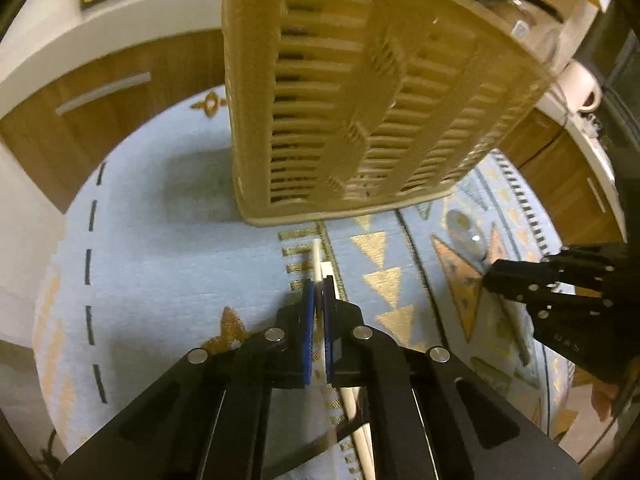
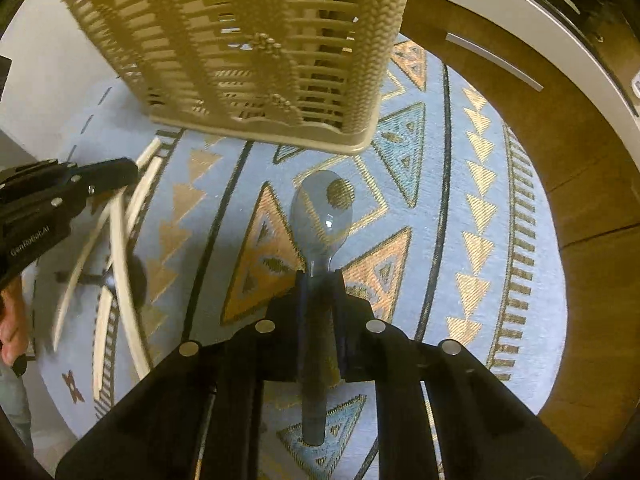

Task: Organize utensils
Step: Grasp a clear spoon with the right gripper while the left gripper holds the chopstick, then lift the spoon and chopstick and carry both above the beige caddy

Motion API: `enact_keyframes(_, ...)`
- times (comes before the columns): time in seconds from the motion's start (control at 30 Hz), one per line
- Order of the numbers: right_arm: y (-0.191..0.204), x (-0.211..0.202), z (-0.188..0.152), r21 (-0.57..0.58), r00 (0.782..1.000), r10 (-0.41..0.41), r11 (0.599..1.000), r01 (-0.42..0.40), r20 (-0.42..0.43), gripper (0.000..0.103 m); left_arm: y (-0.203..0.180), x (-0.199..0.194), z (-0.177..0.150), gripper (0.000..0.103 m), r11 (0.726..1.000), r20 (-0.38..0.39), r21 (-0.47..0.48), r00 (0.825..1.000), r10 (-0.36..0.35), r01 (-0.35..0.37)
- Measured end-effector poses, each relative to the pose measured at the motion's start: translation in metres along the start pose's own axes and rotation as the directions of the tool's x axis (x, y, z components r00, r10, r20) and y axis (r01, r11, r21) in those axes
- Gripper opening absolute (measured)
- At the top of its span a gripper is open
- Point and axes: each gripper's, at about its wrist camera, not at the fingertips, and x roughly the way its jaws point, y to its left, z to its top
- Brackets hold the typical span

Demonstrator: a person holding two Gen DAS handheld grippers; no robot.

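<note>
A tan slotted utensil basket (image 1: 360, 92) stands on a light blue patterned mat (image 1: 168, 264); it also shows in the right wrist view (image 2: 256, 52). My left gripper (image 1: 319, 284) is shut on a pale chopstick (image 1: 318, 258) that points toward the basket's foot. My right gripper (image 2: 322, 276) is shut on the handle of a grey-blue spoon (image 2: 322, 210), bowl forward, just short of the basket. The right gripper shows at the right of the left wrist view (image 1: 490, 276), and the left gripper at the left of the right wrist view (image 2: 134, 170).
Several more pale chopsticks (image 2: 120, 248) lie on the mat (image 2: 432, 184) under the left gripper. A wooden cabinet with a white top (image 1: 100, 92) curves around the back. A white mug (image 1: 586, 88) stands on the counter at right.
</note>
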Motion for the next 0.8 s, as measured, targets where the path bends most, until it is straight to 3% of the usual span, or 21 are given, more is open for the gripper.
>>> enact_keyframes(0.1, -0.003, -0.005, -0.012, -0.007, 1.000, 0.006, 1.000, -0.006, 0.012, 0.010, -0.003, -0.011, -0.006, 0.002, 1.000, 0.007, 0.022, 1.000, -0.019, 0.019)
enact_keyframes(0.3, -0.009, -0.016, -0.019, 0.001, 0.999, -0.011, 1.000, 0.011, 0.040, 0.010, 0.027, -0.027, -0.010, 0.002, 0.999, 0.010, 0.016, 1.000, 0.028, -0.028)
enact_keyframes(0.4, -0.022, -0.011, -0.017, 0.005, 1.000, -0.008, 1.000, 0.008, 0.020, 0.010, 0.044, -0.019, -0.012, 0.002, 0.999, -0.030, -0.010, 0.999, 0.033, -0.033)
enact_keyframes(0.53, -0.026, -0.006, -0.015, 0.002, 1.000, -0.003, 1.000, 0.003, -0.001, 0.010, 0.052, -0.012, -0.015, 0.004, 0.999, -0.086, 0.025, 0.995, 0.042, -0.040)
enact_keyframes(0.57, -0.030, -0.005, -0.014, 0.001, 1.000, 0.000, 1.000, 0.000, -0.005, 0.010, 0.052, -0.010, -0.013, 0.007, 0.999, -0.094, 0.034, 0.995, 0.037, -0.033)
enact_keyframes(0.67, -0.031, -0.005, -0.011, -0.010, 1.000, 0.000, 1.000, 0.000, -0.015, 0.010, 0.051, -0.013, -0.013, 0.031, 0.998, -0.139, 0.064, 0.990, 0.024, -0.015)
enact_keyframes(0.7, -0.032, -0.005, -0.011, -0.009, 1.000, 0.004, 1.000, -0.004, -0.020, 0.010, 0.049, -0.014, -0.015, 0.035, 0.997, -0.152, 0.078, 0.988, 0.029, -0.017)
enact_keyframes(0.8, -0.030, 0.007, 0.006, -0.015, 1.000, 0.004, 1.000, -0.005, -0.029, 0.011, 0.038, -0.012, -0.022, 0.034, 0.986, -0.181, 0.157, 0.979, 0.091, -0.062)
